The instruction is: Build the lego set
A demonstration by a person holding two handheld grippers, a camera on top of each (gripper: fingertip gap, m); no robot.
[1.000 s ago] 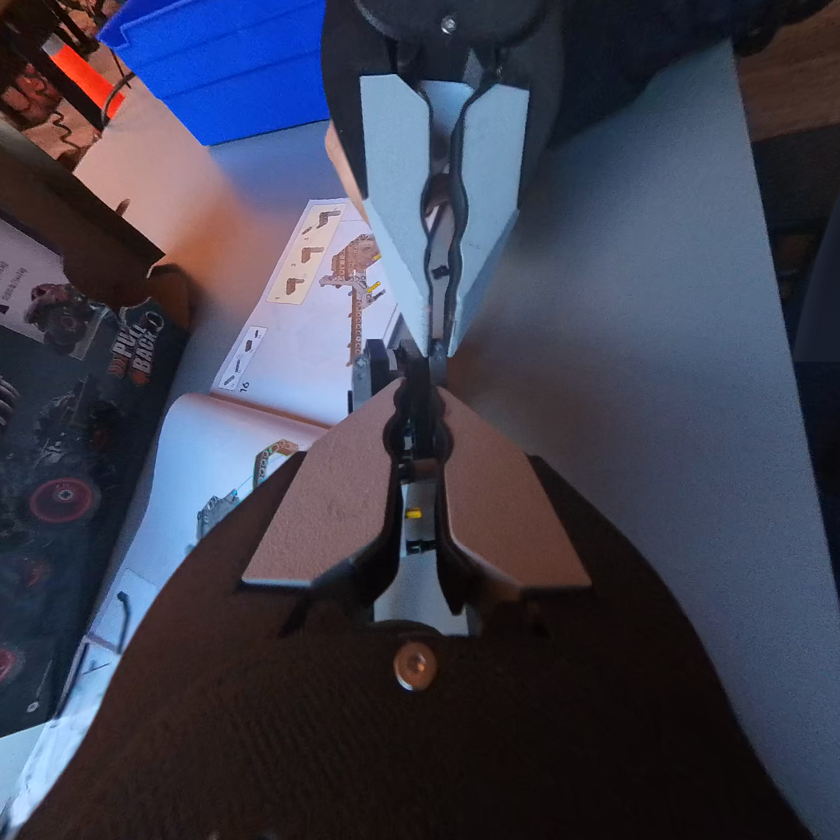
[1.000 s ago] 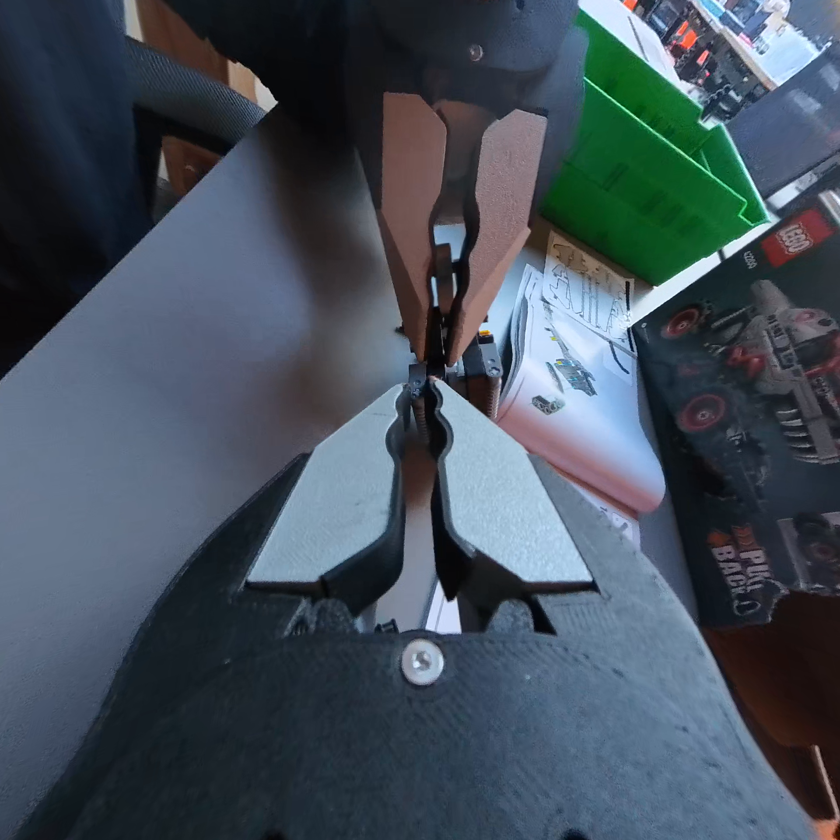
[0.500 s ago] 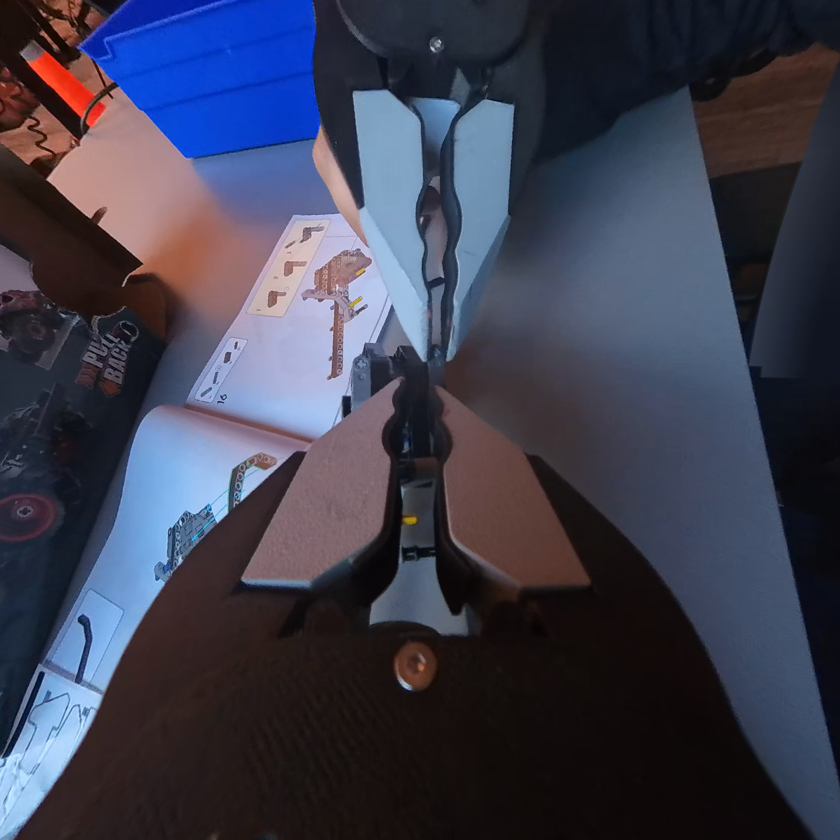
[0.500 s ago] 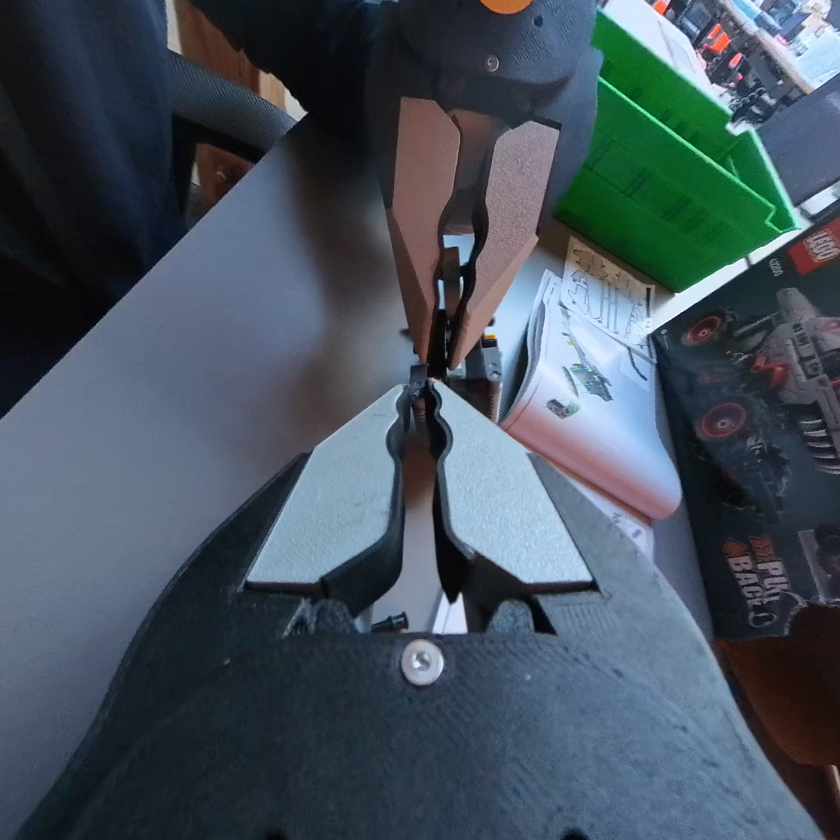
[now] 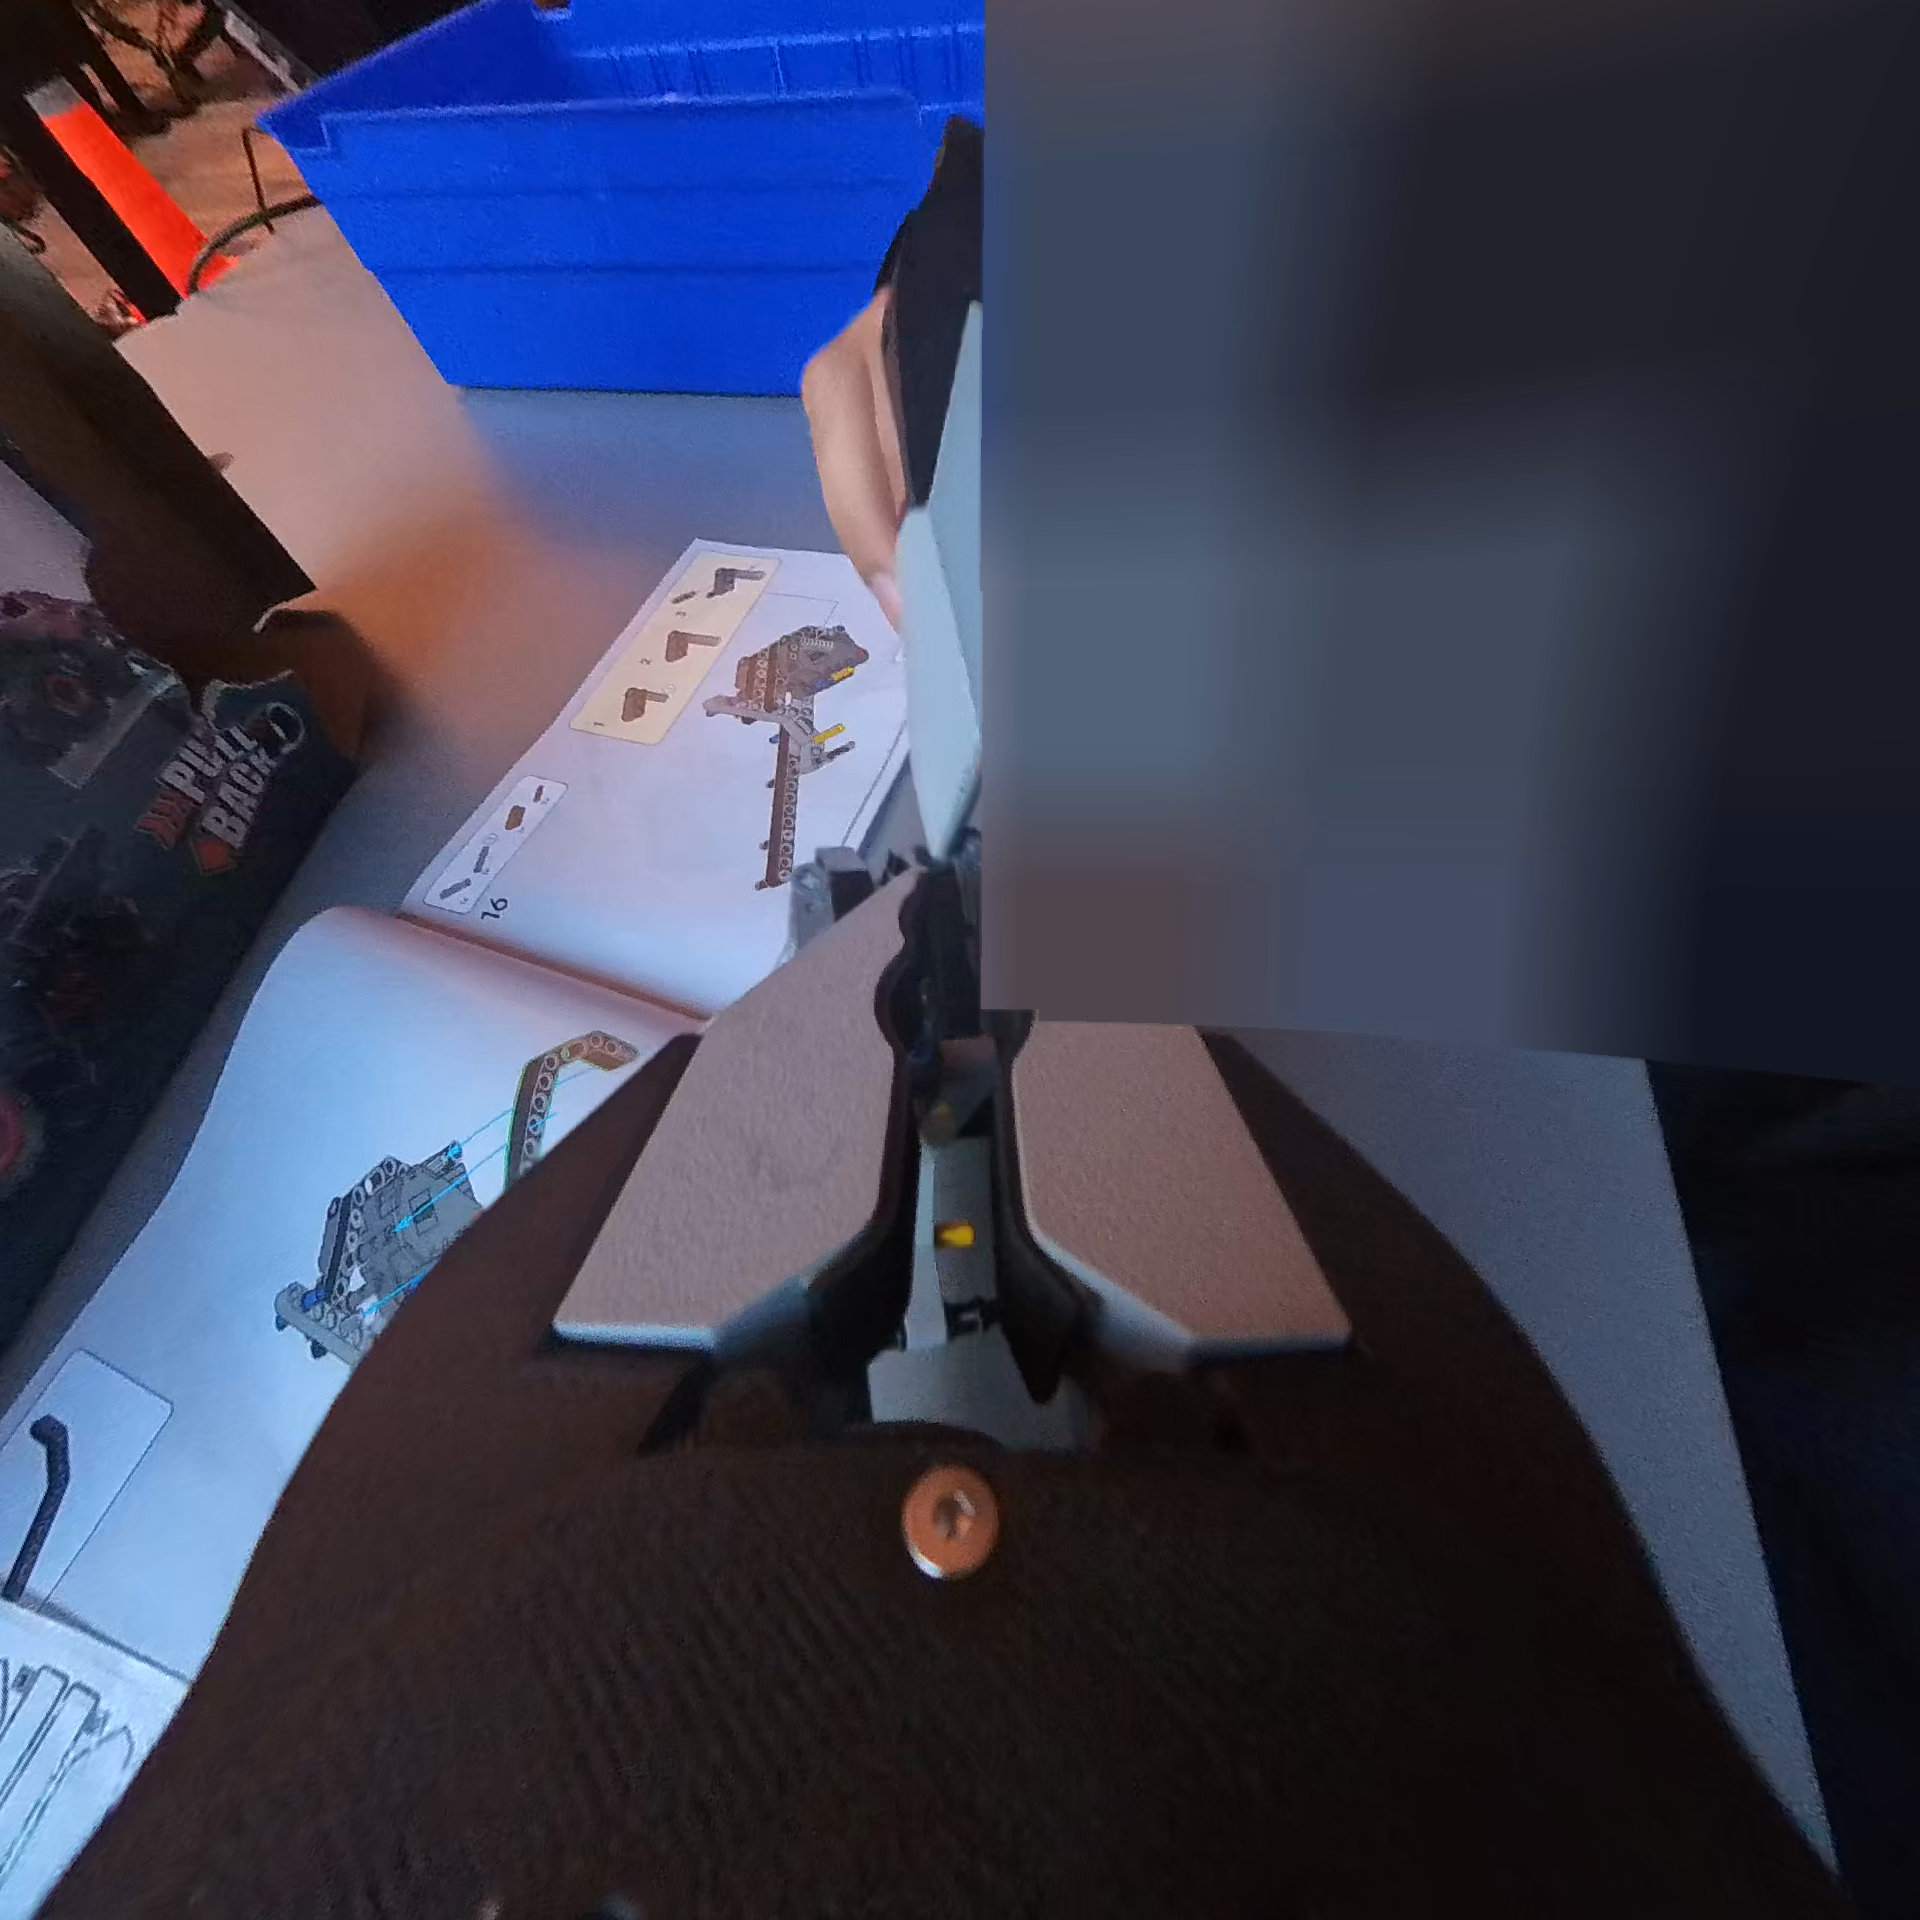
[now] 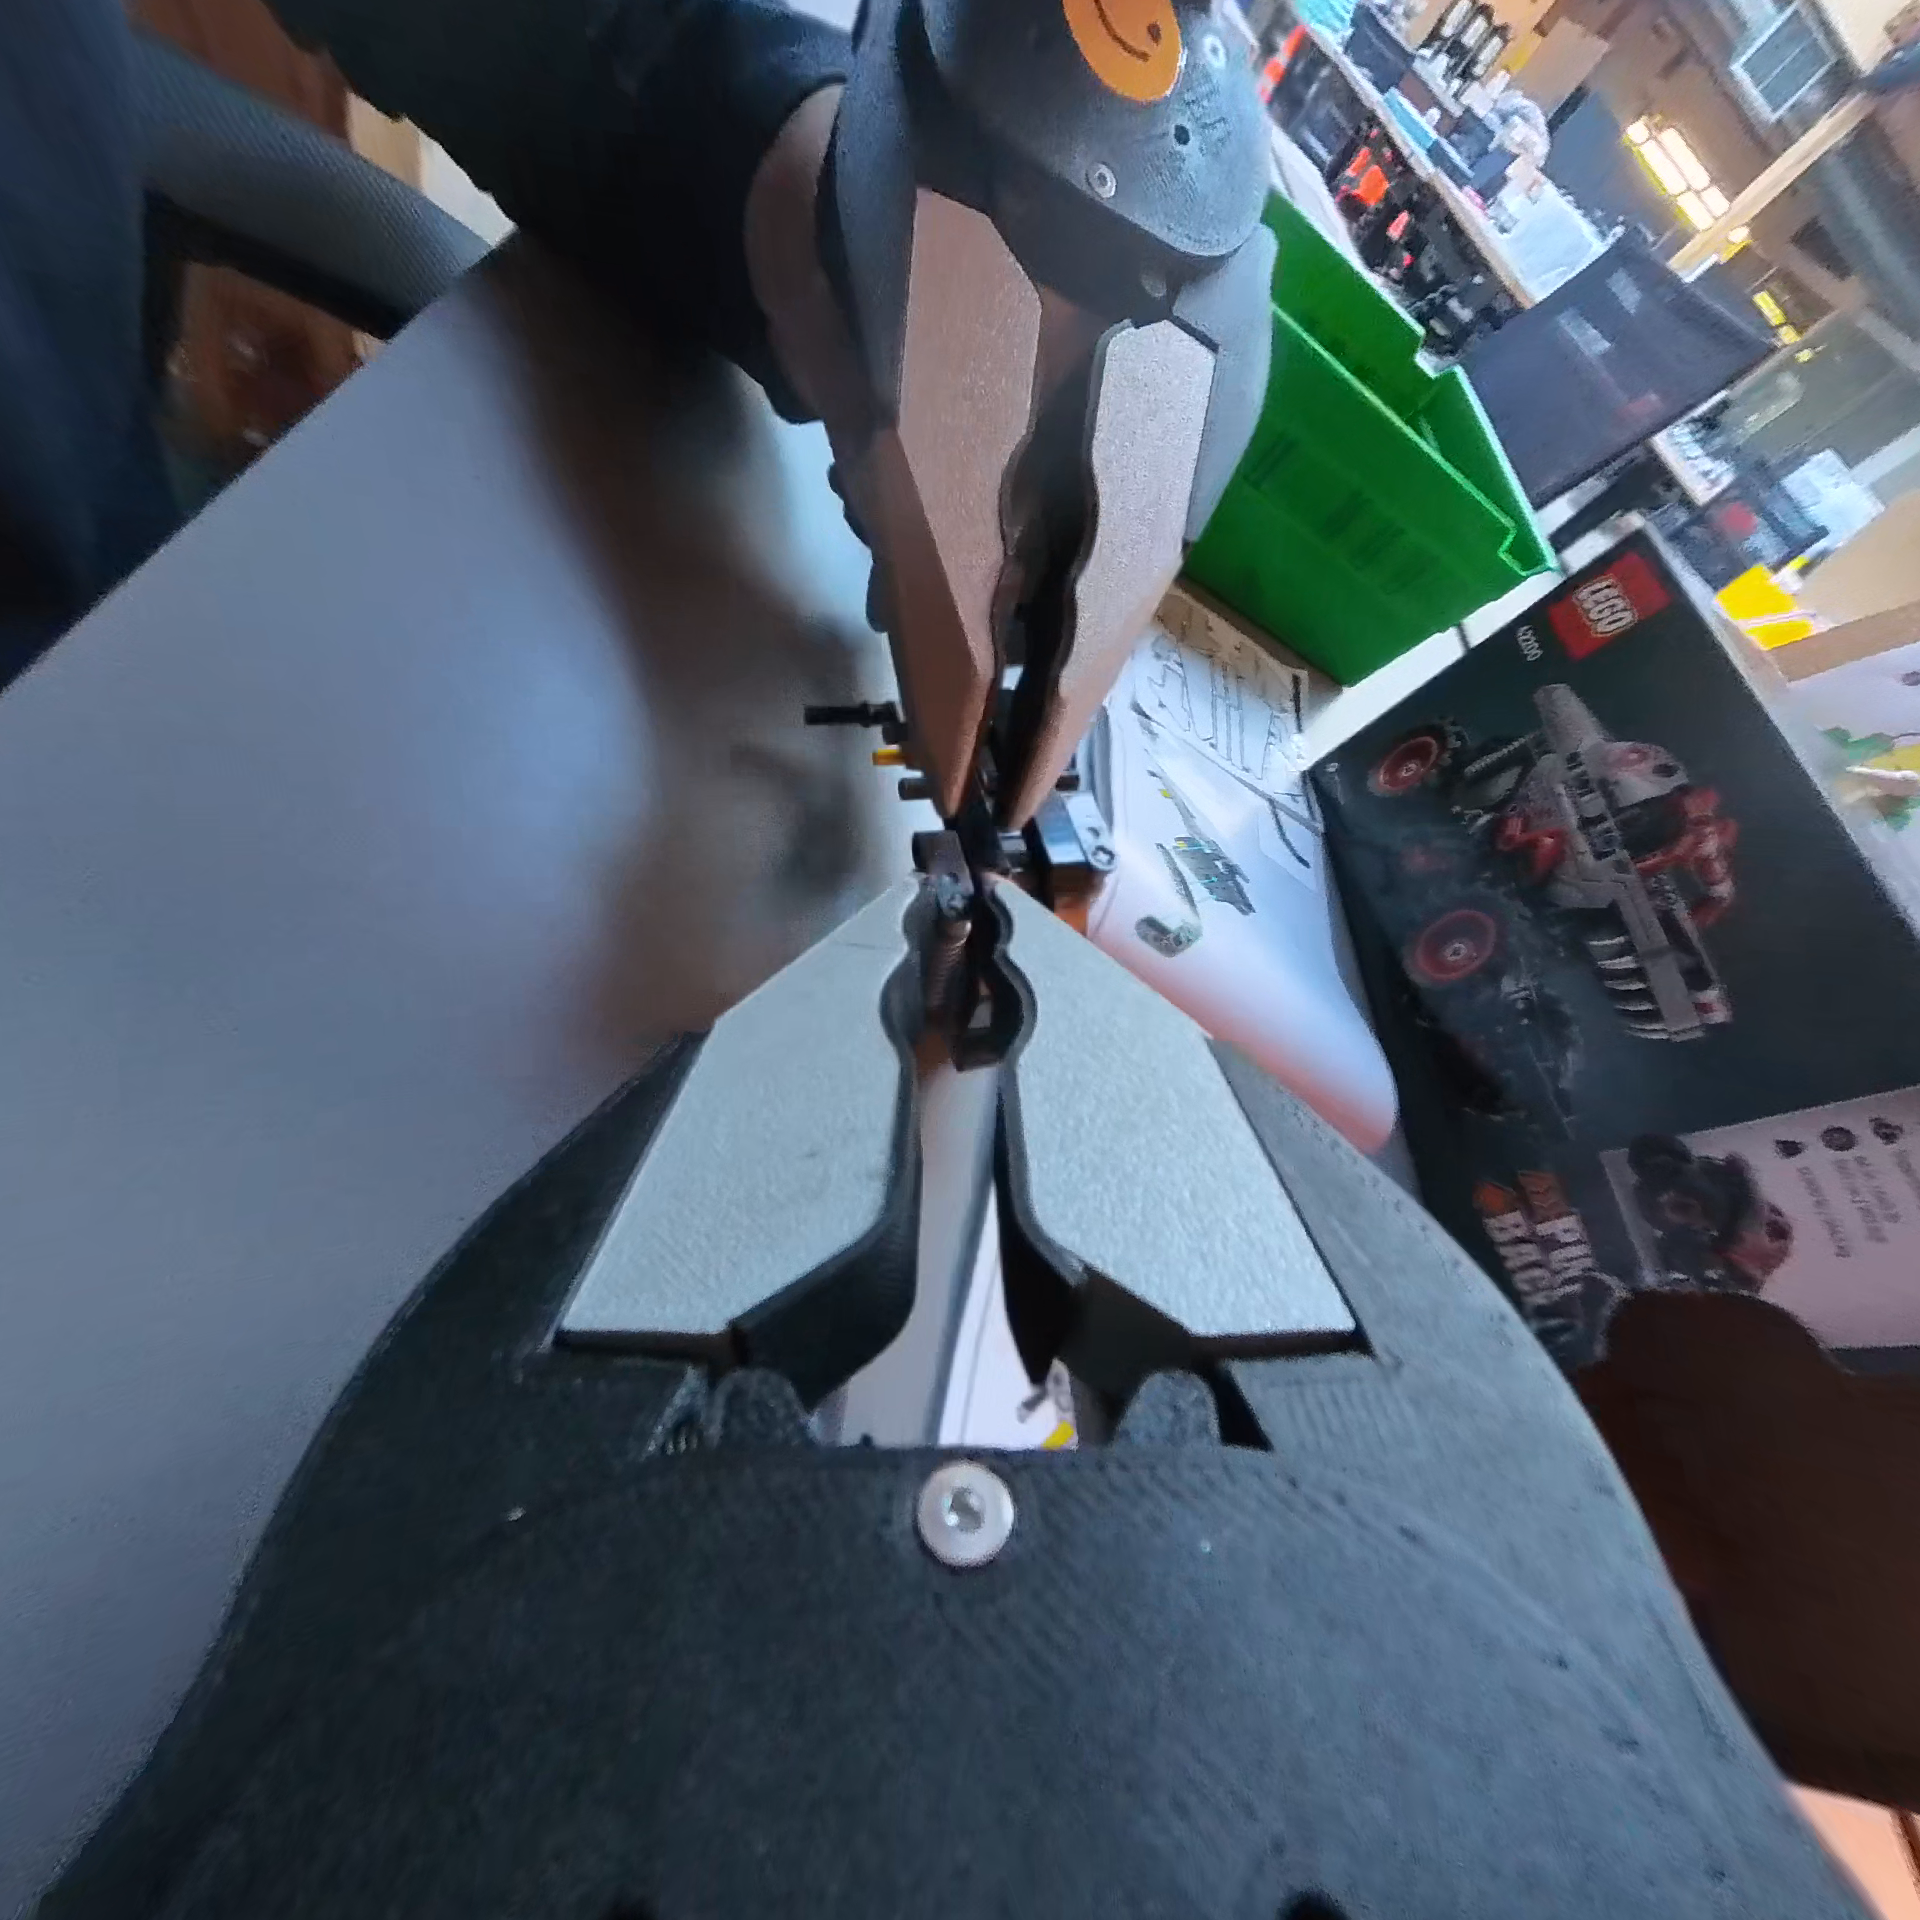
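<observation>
Your two tools meet tip to tip above the grey bench (image 6: 312,831). Your left tool (image 5: 940,935), the one with the brown pads, is pinched together on a dark lego assembly (image 5: 940,1049) that runs down between its fingers, with a small yellow pin showing in the slot near the tool's base. Your right tool (image 6: 961,909), the one with the grey pads, is clamped on a small dark lego piece (image 6: 961,997) lodged in the wavy gap of its fingers. In the right wrist view the left tool (image 6: 977,805) comes down from above, and black pins and a yellow one stick out of the assembly (image 6: 894,758) to the left of its tips; the two tools' tips nearly touch, and whether the small piece is already seated on the assembly cannot be told. In the left wrist view a blurred patch hides most of the right tool, so only one grey pad (image 5: 940,623) and part of your hand (image 5: 852,457) behind it show. The open instruction booklet (image 5: 665,769) lies on the bench just beside the tools, with the dark set box (image 6: 1621,883) next to it. A blue bin (image 5: 623,218) stands at the bench's far end in the left view, and a green bin (image 6: 1340,499) behind the booklet in the right view.
</observation>
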